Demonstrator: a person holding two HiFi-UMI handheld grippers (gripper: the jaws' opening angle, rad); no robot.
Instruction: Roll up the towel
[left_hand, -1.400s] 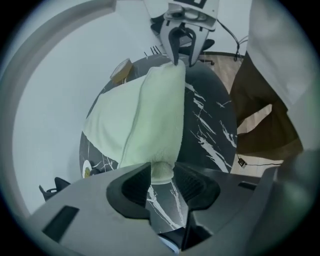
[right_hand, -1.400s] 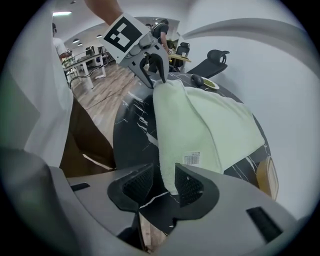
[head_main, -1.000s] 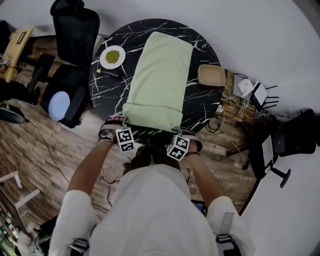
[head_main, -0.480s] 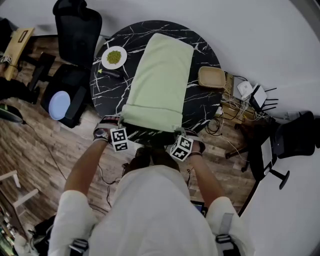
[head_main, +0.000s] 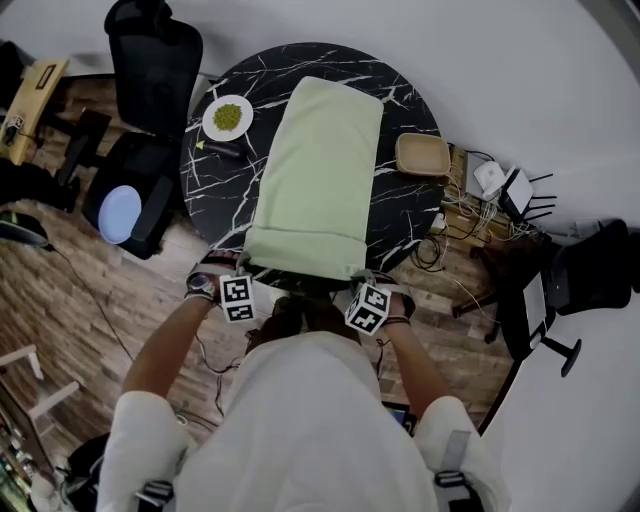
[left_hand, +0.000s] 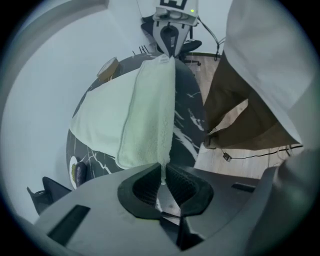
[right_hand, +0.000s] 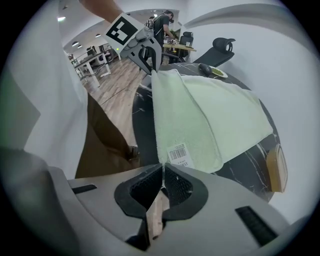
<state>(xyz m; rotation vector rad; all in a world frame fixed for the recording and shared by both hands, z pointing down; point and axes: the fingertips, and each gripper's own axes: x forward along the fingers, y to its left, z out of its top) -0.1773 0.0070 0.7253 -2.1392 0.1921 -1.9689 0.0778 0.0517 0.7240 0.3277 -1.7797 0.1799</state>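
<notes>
A pale green towel (head_main: 315, 175) lies lengthwise across the round black marble table (head_main: 400, 215). Its near edge is lifted just past the table's rim. My left gripper (head_main: 243, 270) is shut on the near left corner, and the thin edge of the towel (left_hand: 145, 115) runs between its pads (left_hand: 162, 172). My right gripper (head_main: 360, 277) is shut on the near right corner, next to a barcode label (right_hand: 178, 155) on the towel (right_hand: 200, 115). Each gripper view shows the other gripper at the far end of the taut edge: the right gripper (left_hand: 170, 42) and the left gripper (right_hand: 147, 57).
On the table a white plate of green food (head_main: 227, 116) and a dark object (head_main: 222, 148) lie left of the towel, and a tan tray (head_main: 423, 153) lies right of it. A black office chair (head_main: 150, 50) stands at the far left. Cables and devices (head_main: 495, 185) cover the floor at right.
Both grippers have drawn back towards me with the towel's near corners. The whole towel has slid a little nearer along the table.
</notes>
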